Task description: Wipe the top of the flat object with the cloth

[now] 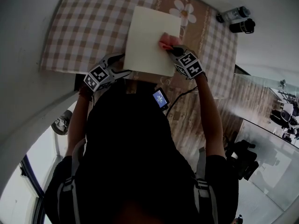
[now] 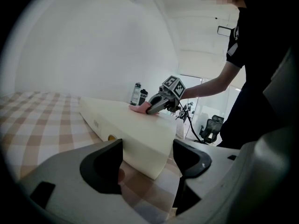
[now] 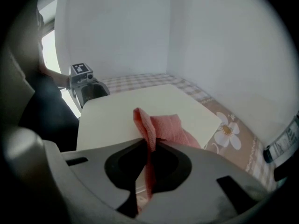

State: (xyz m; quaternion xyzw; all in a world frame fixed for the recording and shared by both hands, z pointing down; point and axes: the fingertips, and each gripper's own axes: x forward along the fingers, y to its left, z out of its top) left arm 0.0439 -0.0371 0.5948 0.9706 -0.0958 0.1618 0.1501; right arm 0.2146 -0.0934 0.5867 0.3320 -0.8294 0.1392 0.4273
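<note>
A thick cream flat board [image 1: 149,38] lies on a checked tablecloth [image 1: 88,27]. My right gripper [image 1: 175,50] is shut on a pink cloth [image 1: 166,42], which rests on the board's top near its right edge. In the right gripper view the cloth [image 3: 163,127] runs from between the jaws out onto the board [image 3: 117,113]. My left gripper [image 1: 122,72] sits at the board's near left corner. In the left gripper view its jaws stand open with that corner [image 2: 149,157] between them, and beyond it are the right gripper [image 2: 159,107] and the cloth [image 2: 138,108].
Two bottles [image 1: 236,14] lie on the table beyond the board's far right corner, next to a white wall. The tablecloth has a flower print [image 1: 183,10] beside the board. A small device with a lit screen [image 1: 160,98] hangs at the person's chest.
</note>
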